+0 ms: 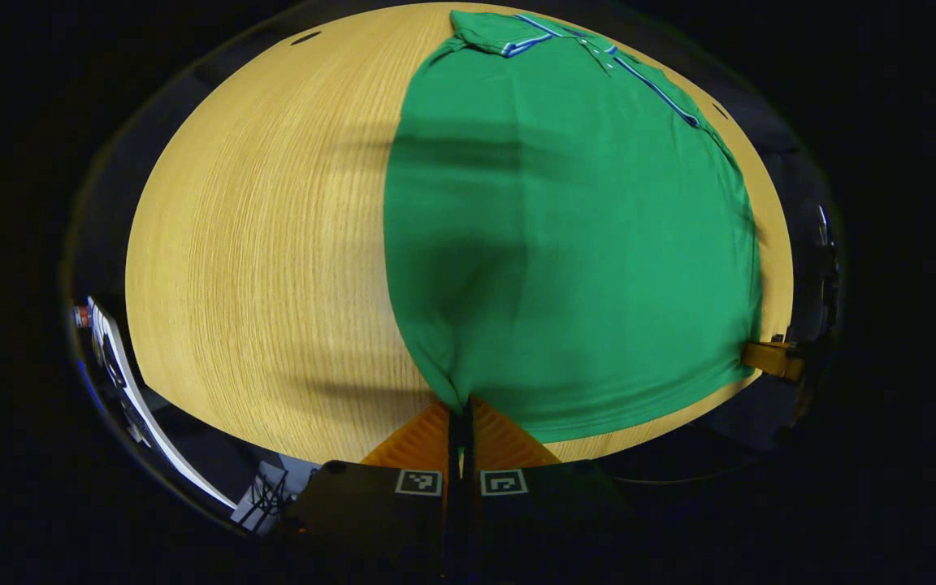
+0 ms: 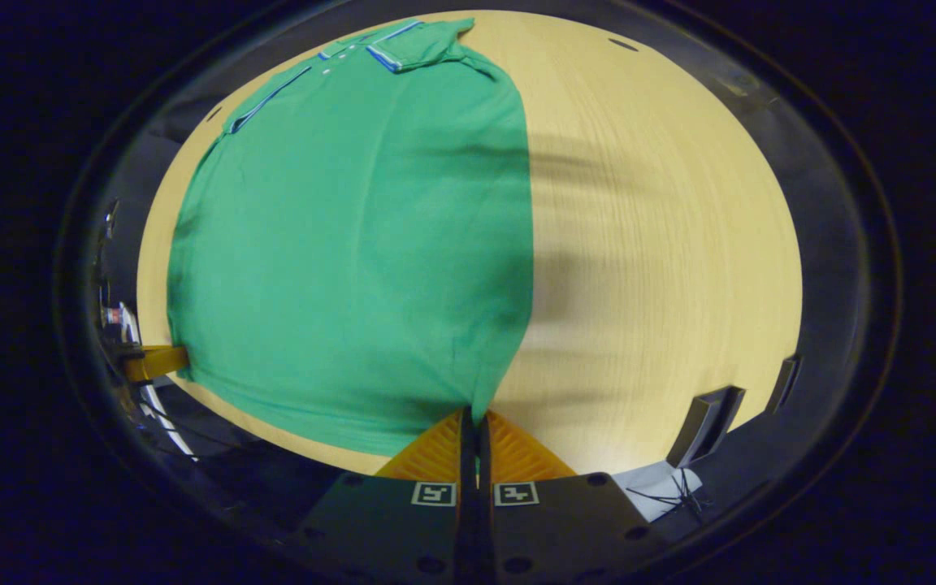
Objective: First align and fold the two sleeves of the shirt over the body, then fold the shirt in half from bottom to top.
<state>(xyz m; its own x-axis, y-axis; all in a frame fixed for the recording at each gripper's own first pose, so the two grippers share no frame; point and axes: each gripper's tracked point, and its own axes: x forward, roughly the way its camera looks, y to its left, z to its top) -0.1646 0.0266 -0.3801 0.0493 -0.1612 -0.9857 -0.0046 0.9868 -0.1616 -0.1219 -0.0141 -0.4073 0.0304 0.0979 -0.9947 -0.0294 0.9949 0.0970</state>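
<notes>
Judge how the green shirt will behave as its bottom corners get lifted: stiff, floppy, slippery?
Probably floppy: the shirt bunches into the left gripper and the right gripper. Likely light, since it lies thin on the table. The hem between may sag.

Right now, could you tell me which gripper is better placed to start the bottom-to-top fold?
Neither alone: the left gripper and right gripper each pinch a bottom corner of the green collared shirt, jaws closed, on the light wooden table. Both look equally placed, so lift together.
</notes>
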